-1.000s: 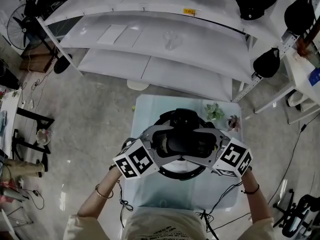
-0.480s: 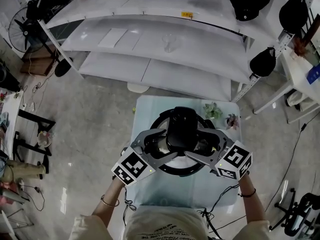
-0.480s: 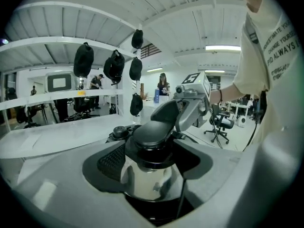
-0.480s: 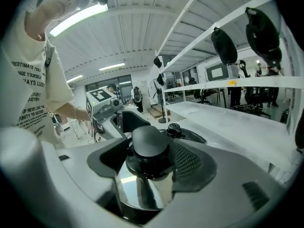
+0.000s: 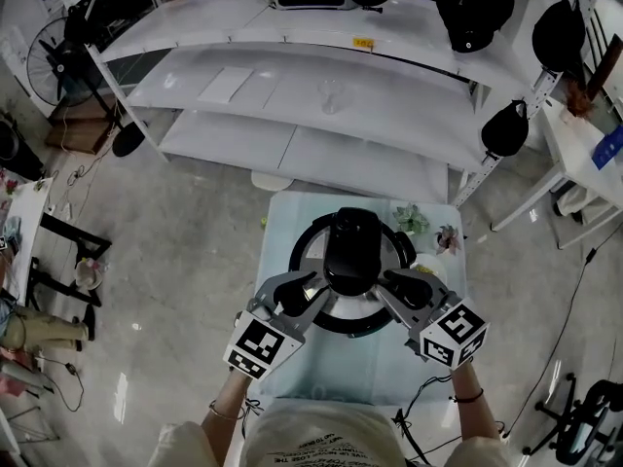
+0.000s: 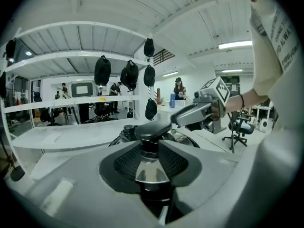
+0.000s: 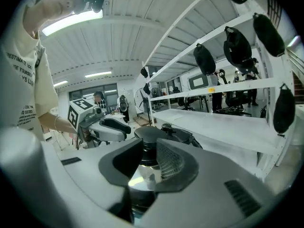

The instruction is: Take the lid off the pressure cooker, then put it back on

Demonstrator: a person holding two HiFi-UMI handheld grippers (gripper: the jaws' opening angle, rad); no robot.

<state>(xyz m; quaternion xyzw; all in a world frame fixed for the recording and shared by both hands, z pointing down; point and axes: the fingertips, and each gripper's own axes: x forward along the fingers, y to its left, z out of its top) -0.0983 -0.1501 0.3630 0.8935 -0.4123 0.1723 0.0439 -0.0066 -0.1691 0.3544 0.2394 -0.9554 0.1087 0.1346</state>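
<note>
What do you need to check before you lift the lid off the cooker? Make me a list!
1. Has the left gripper got the handle? Ok: its jaws have just been closing and now clamp it.
2. Has the right gripper got the handle? Ok: its jaws have just closed on it too.
3. Is the lid unlocked from the cooker? Cannot tell.
4. Is the cooker standing on the table? Ok.
5. Are the plants clear of both grippers? Ok.
</note>
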